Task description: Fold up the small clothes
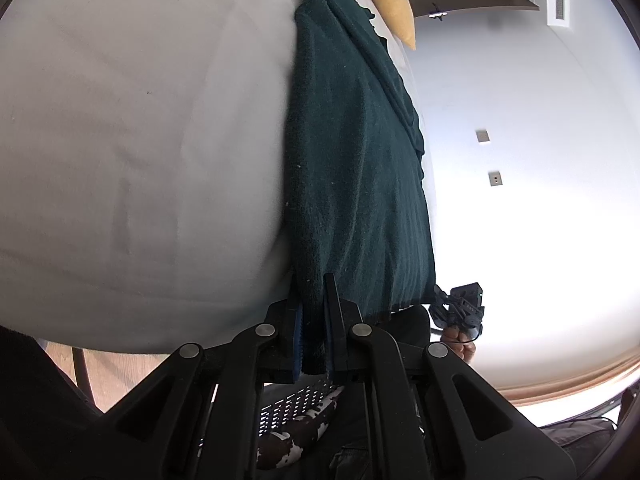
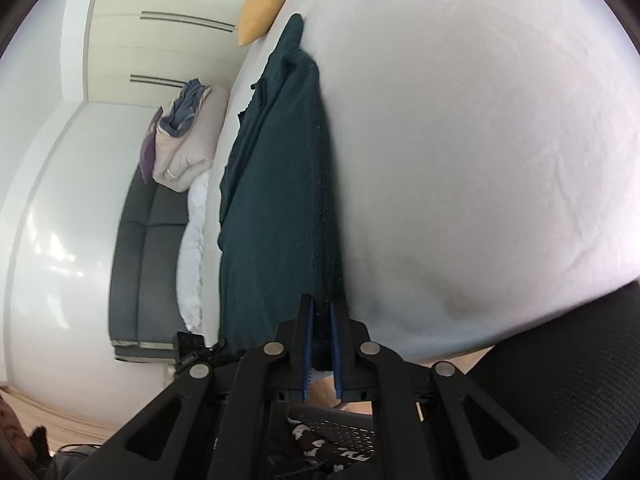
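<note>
A dark green knitted garment (image 1: 352, 168) lies stretched out on a white bed sheet (image 1: 140, 140). My left gripper (image 1: 314, 292) is shut on one near corner of its hem, the cloth pinched between the blue pads. My right gripper (image 2: 321, 312) is shut on the other near corner of the same garment (image 2: 276, 184). The right gripper also shows in the left wrist view (image 1: 460, 306), held in a hand beside the hem. Both views are rolled sideways.
A yellow pillow (image 1: 390, 0) lies at the far end of the bed, also in the right wrist view (image 2: 266, 0). A pile of folded bedding (image 2: 184, 136) sits on a dark sofa (image 2: 148, 256) beyond the bed. White wall and wardrobe doors stand behind.
</note>
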`<control>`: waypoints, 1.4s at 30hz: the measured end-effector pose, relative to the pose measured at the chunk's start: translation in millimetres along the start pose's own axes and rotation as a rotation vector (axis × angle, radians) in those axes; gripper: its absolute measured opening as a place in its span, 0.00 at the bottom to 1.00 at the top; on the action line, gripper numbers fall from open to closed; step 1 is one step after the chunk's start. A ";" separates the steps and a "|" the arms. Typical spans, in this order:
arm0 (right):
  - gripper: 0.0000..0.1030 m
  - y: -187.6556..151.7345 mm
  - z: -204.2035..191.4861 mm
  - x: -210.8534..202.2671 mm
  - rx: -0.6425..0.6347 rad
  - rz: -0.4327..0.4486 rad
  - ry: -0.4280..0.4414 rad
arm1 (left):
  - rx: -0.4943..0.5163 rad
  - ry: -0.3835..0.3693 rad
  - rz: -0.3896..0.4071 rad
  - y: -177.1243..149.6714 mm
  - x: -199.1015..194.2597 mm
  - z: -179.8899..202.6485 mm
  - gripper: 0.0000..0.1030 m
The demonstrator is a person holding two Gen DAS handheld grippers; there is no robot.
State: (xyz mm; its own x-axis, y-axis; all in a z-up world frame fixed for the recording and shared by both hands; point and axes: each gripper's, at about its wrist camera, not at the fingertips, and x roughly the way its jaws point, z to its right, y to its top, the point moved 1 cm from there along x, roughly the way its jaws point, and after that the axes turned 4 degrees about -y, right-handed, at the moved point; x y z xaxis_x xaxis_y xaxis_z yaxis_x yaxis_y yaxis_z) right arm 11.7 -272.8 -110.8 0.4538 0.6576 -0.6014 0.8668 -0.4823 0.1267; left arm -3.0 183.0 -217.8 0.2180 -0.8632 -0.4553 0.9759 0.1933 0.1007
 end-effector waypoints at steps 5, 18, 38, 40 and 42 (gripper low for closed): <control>0.07 2.7 -14.3 -3.0 -0.039 0.016 -0.050 | 0.007 -0.010 0.013 -2.6 0.2 1.4 0.06; 0.07 12.5 -69.7 -10.7 -0.148 0.096 -0.035 | 0.046 -0.094 0.082 5.4 -13.8 28.4 0.06; 0.07 126.7 -159.3 38.3 -0.178 0.194 0.089 | 0.092 -0.215 0.277 140.5 -40.5 94.8 0.05; 0.07 145.5 -161.3 47.0 -0.161 0.208 0.083 | 0.094 -0.207 0.285 165.1 -35.9 101.8 0.05; 0.07 165.6 -161.9 55.1 -0.143 0.225 0.081 | 0.096 -0.204 0.288 187.8 -29.8 109.7 0.05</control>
State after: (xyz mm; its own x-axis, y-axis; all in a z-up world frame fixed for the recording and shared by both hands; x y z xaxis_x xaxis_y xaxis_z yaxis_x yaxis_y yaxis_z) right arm 213.7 -222.7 4.8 0.6484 0.5900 -0.4811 0.7600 -0.5386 0.3637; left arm 173.9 193.9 -88.2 0.4705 -0.8568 -0.2112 0.8678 0.4060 0.2864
